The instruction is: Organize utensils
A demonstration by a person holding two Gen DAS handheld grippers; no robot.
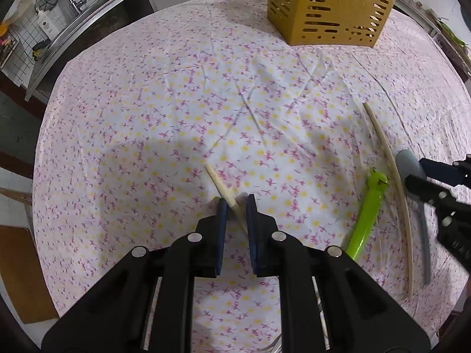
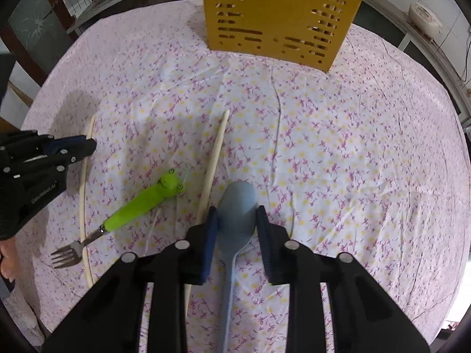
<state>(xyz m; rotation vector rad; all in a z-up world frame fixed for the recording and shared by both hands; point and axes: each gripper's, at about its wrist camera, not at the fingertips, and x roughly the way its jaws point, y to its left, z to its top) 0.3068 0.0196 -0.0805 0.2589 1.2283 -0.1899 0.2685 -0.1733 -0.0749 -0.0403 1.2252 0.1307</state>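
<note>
My left gripper (image 1: 235,201) is shut on a wooden chopstick (image 1: 220,186) whose tip pokes out ahead of the pads; it also shows in the right wrist view (image 2: 85,144). My right gripper (image 2: 237,213) is shut on the bowl of a grey-blue spoon (image 2: 237,203), which also shows in the left wrist view (image 1: 407,164). A second chopstick (image 2: 213,158) lies just left of the spoon. A fork with a green frog handle (image 2: 144,203) lies between the two chopsticks. The yellow slotted utensil holder (image 2: 279,14) stands at the far side with sticks inside.
The table wears a floral cloth (image 2: 353,153). A steel counter (image 1: 88,20) with kitchen items runs along the far left. A white appliance (image 2: 425,19) sits on a shelf at the far right.
</note>
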